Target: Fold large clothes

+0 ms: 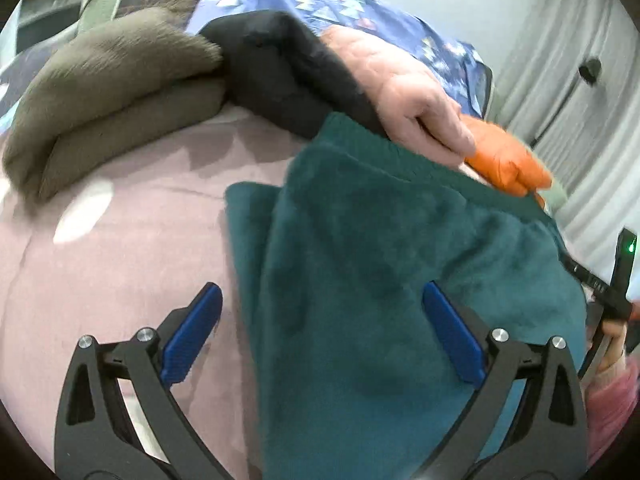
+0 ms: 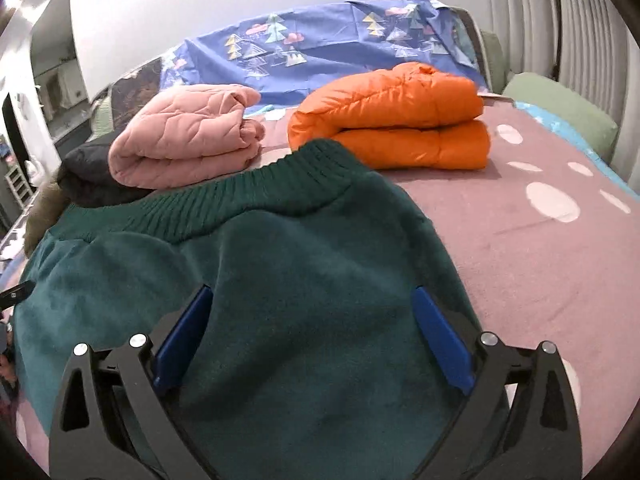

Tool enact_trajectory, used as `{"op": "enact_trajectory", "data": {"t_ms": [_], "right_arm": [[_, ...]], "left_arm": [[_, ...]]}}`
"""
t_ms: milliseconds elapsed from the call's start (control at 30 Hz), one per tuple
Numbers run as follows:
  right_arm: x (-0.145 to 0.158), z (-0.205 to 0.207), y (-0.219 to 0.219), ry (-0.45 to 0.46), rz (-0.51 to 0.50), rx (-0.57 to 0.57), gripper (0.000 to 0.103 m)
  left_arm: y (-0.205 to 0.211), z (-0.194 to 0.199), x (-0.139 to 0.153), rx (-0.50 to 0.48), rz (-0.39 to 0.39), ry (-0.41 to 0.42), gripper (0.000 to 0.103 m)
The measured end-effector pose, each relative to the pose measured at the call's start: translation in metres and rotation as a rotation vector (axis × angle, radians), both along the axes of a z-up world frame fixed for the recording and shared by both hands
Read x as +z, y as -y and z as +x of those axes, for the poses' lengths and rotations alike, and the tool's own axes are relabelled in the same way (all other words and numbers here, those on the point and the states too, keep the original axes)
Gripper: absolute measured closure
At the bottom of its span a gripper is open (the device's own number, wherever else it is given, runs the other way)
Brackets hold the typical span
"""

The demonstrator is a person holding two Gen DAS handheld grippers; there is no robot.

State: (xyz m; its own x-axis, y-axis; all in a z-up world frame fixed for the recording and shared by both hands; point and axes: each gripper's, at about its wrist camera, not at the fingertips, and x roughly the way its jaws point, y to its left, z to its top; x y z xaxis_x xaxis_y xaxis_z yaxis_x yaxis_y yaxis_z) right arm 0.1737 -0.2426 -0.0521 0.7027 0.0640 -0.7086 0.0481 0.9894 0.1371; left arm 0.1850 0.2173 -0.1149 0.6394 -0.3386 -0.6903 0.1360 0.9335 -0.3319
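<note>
One dark green sweater [image 2: 304, 264] is spread on the mauve, white-spotted bed cover [image 2: 532, 240], its ribbed hem or collar [image 2: 256, 196] turned away from the right wrist camera and its plush body reaching toward both cameras. In the left wrist view the same sweater [image 1: 400, 248] is seen folded lengthwise, with a lower layer showing along its left edge.

Both hand-held grippers are spread wide above it. The right hand-held gripper [image 2: 312, 332] is held over the middle of the sweater with the fabric between its blue pads [image 2: 440, 340], which are not seen pressing on it. The left hand-held gripper [image 1: 320, 332] straddles the sweater's left edge, one blue pad over the bed cover and the other over the green fabric; nothing is pinched.

Four other folded garments are laid beyond the sweater: a pink quilted jacket [image 2: 184, 136], an orange puffer jacket [image 2: 400, 120], a black garment [image 2: 84, 176] partly hidden behind the sweater, and an olive-brown one [image 1: 108, 100], possibly fur-trimmed, though the blur makes this uncertain. A blue sheet printed with trees [image 2: 304, 44] is draped at the head of the bed, and a pleated grey curtain [image 2: 560, 20] is hung to the right.
</note>
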Motion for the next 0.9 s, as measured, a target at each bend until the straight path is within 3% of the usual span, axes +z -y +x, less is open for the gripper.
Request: {"op": "enact_trajectory", "data": {"t_ms": [167,300,333,367,400,433,467,500,533,567,600,900], "right_arm": [[0.037,-0.037,-0.026,0.046,-0.009,0.043,0.005],[0.076,-0.067,-0.064,0.165,-0.046,0.127,0.007],[0.083,-0.072,-0.077,0.196,-0.042,0.163,0.013],[0.085,-0.073,-0.087,0.203,-0.043,0.190,0.027],[0.080,-0.070,-0.098,0.177,-0.056,0.207,0.037],[0.069,-0.064,-0.106,0.125,-0.068,0.208,0.057],[0.052,-0.054,-0.112,0.045,-0.065,0.209,0.068],[0.028,-0.043,-0.115,-0.047,-0.047,0.205,0.068],[0.006,-0.040,-0.116,-0.038,-0.047,0.190,0.069],[0.004,-0.045,-0.121,0.013,-0.089,0.190,0.070],[0.008,-0.048,-0.125,0.021,-0.120,0.189,0.070],[0.028,-0.053,-0.119,-0.032,-0.079,0.163,0.066]], "left_arm": [[-0.010,-0.033,0.015,0.009,0.037,0.054,0.002],[-0.024,-0.047,0.005,0.006,0.072,0.041,0.002],[-0.025,-0.046,-0.006,0.011,0.086,0.010,0.002],[-0.027,-0.045,-0.013,0.008,0.065,-0.008,0.002],[-0.030,-0.045,-0.015,0.009,0.038,-0.011,0.002],[-0.031,-0.044,-0.014,0.007,0.030,-0.012,0.002],[-0.032,-0.044,-0.013,0.006,0.035,-0.013,0.002],[-0.030,-0.044,-0.014,0.004,0.044,-0.011,0.002],[-0.029,-0.045,-0.014,0.003,0.042,-0.007,0.002],[-0.028,-0.044,-0.014,0.002,0.038,-0.006,0.002],[-0.028,-0.044,-0.015,0.001,0.032,-0.007,0.002],[-0.031,-0.045,-0.016,0.001,0.017,-0.004,0.002]]}}
